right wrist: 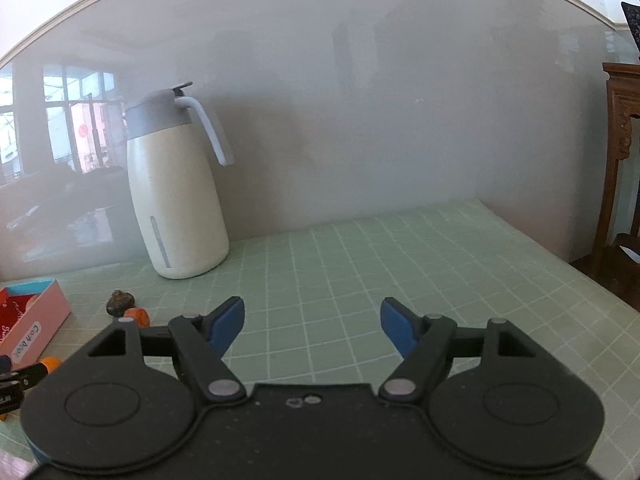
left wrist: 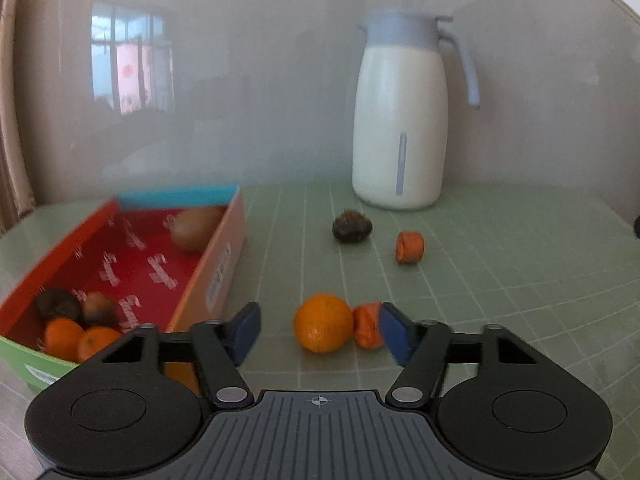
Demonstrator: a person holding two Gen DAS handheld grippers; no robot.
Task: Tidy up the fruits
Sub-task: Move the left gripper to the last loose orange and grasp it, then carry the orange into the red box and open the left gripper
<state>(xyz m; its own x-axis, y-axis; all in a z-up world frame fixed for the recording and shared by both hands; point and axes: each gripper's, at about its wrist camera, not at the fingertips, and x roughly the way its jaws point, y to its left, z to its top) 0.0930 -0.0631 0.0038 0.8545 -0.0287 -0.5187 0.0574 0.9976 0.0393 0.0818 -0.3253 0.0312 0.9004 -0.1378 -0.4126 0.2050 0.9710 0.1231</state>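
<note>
Between the blue pads of the left gripper (left wrist: 320,334), at about twelve o'clock from its wrist camera, an orange (left wrist: 324,322) is sitting on the green grid mat (left wrist: 480,280), with a small orange piece (left wrist: 366,326) touching it at three o'clock; the jaws are standing apart and neither pad is pressing on the fruit. The orange is looking firm, round and a little slick, so it is likely asking for a hold across its widest middle, with moderate pressure, since it could roll. The red box (left wrist: 224,264) is lying at ten o'clock, already holding oranges and kiwis. Farther off, a dark fruit (left wrist: 352,226) and another orange piece (left wrist: 410,246) are waiting near the white jug (left wrist: 400,128). The right gripper (right wrist: 312,326) is hanging open over bare mat, holding nothing.
</note>
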